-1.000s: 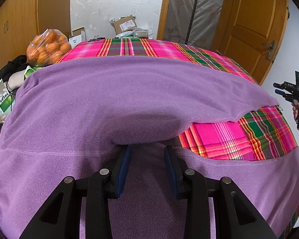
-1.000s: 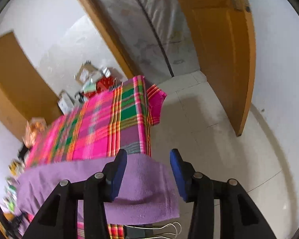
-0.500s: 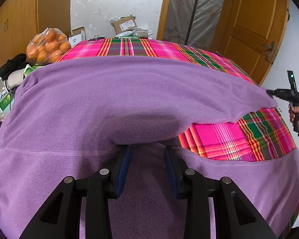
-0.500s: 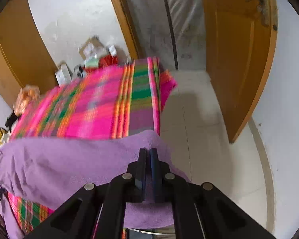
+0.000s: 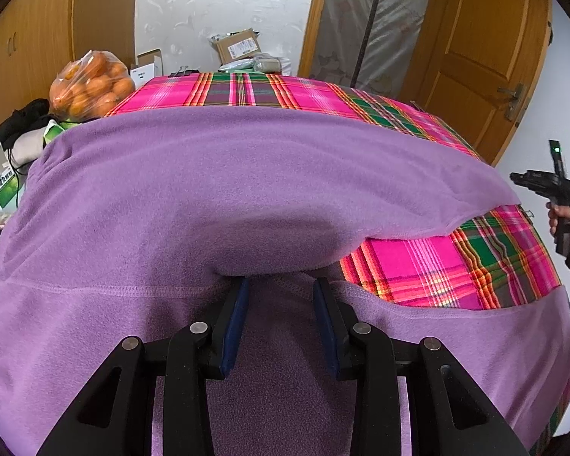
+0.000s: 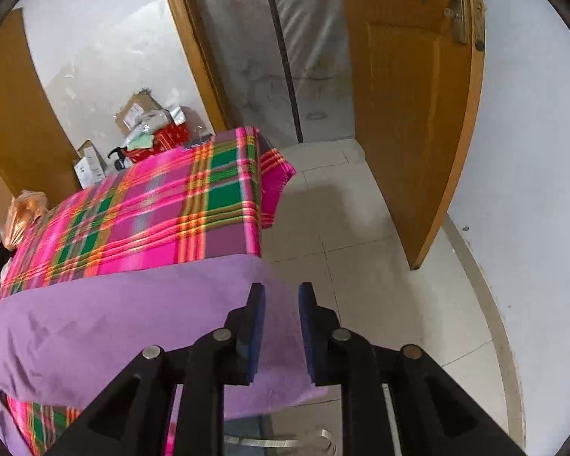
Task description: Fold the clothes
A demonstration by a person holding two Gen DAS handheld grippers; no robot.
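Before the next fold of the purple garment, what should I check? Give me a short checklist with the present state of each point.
1. Left gripper holds the garment: cannot tell; its jaws stand apart, tips under a fold.
2. Right gripper has released: ok; jaws opening, pads apart, fabric between them.
3. Folded edge lies flat: ok.
4. Garment all on the plaid cloth: not ok; its end hangs over the edge.
5. Orange bag clear of garment: ok.
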